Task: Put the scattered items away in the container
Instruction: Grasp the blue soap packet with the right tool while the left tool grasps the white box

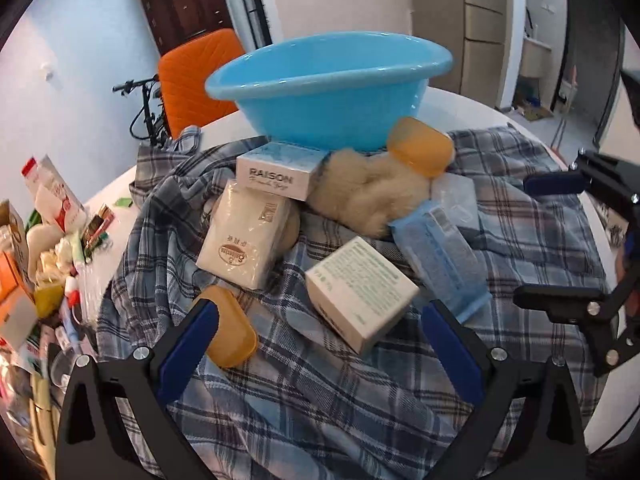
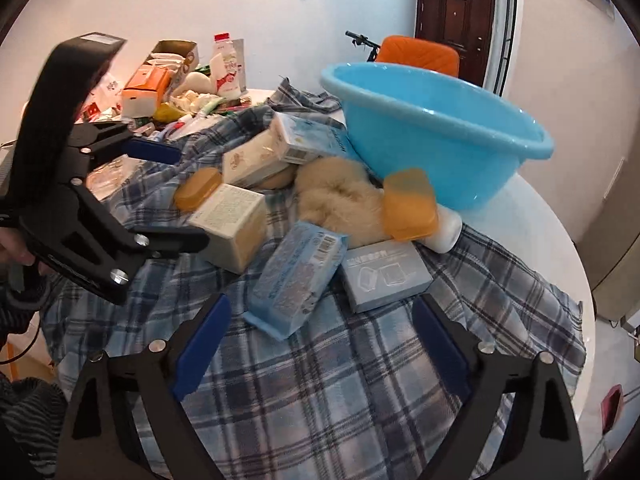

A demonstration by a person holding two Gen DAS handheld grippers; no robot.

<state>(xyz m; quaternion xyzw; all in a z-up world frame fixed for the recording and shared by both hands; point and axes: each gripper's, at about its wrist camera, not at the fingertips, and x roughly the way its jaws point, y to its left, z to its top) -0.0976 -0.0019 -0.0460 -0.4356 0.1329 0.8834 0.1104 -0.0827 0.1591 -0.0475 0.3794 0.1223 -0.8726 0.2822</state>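
Observation:
A light blue basin [image 1: 332,92] [image 2: 432,148] stands at the back of a plaid cloth [image 1: 304,400], one side resting on a RAISON box [image 1: 276,172]. Boxes, a beige fluffy thing [image 1: 368,196], two orange soap cases [image 1: 230,326] [image 2: 408,204] and a blue packet [image 2: 296,280] lie scattered in front of it. My left gripper [image 1: 320,320] is open, with a white green-printed box [image 1: 360,292] just ahead of its fingertips. My right gripper [image 2: 322,308] is open too; the blue packet's near end lies between its tips, untouched. A grey-blue box [image 2: 384,276] sits beside it.
A heap of bottles, cartons and tubes [image 2: 180,88] crowds the white round table [image 2: 532,216] to the left of the cloth. An orange chair [image 1: 196,80] and a bicycle stand behind the table. A person's hand and striped sleeve [image 2: 28,280] hold the left gripper.

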